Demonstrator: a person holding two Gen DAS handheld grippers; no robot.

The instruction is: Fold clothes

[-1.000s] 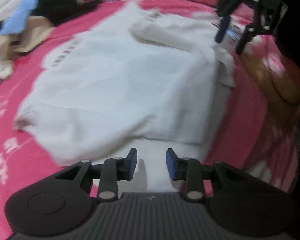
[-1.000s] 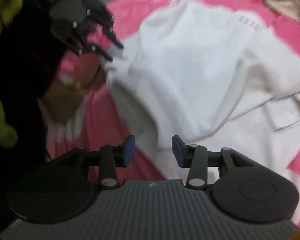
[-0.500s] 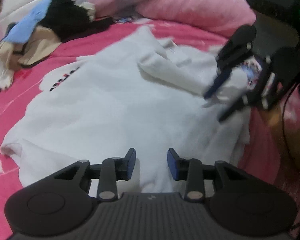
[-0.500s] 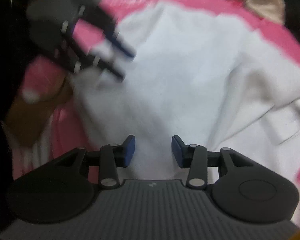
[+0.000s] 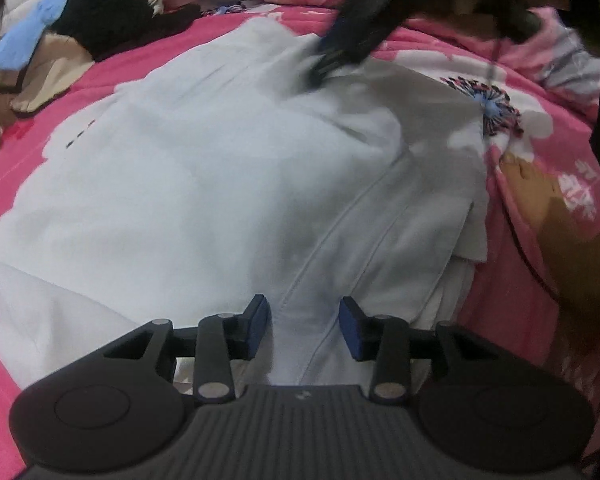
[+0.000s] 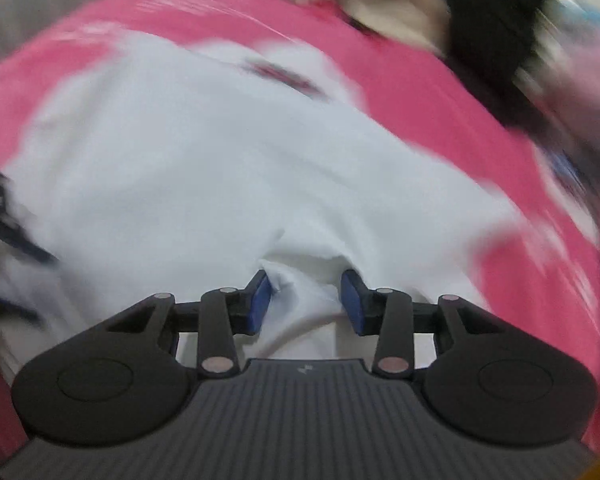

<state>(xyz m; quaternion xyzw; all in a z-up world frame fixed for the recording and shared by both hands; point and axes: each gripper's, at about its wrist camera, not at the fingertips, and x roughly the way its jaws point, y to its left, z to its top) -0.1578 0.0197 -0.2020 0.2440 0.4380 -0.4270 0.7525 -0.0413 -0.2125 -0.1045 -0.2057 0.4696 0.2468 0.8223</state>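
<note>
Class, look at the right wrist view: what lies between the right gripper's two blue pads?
A raised fold of the white garment sits between the right gripper's pads; whether they press it is unclear. The right wrist view shows this.

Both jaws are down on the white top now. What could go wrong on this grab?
1. A bunched ridge of the white garment sits between the right gripper jaws; closing here may pinch several layers and spoil the fold.
2. The left gripper, jaws just opening, straddles a seam near stacked edges; it could lift only the top layer.
3. The pink sheet lies right beside that edge and might get caught too. The right view is blurred, so contact is uncertain.
</note>
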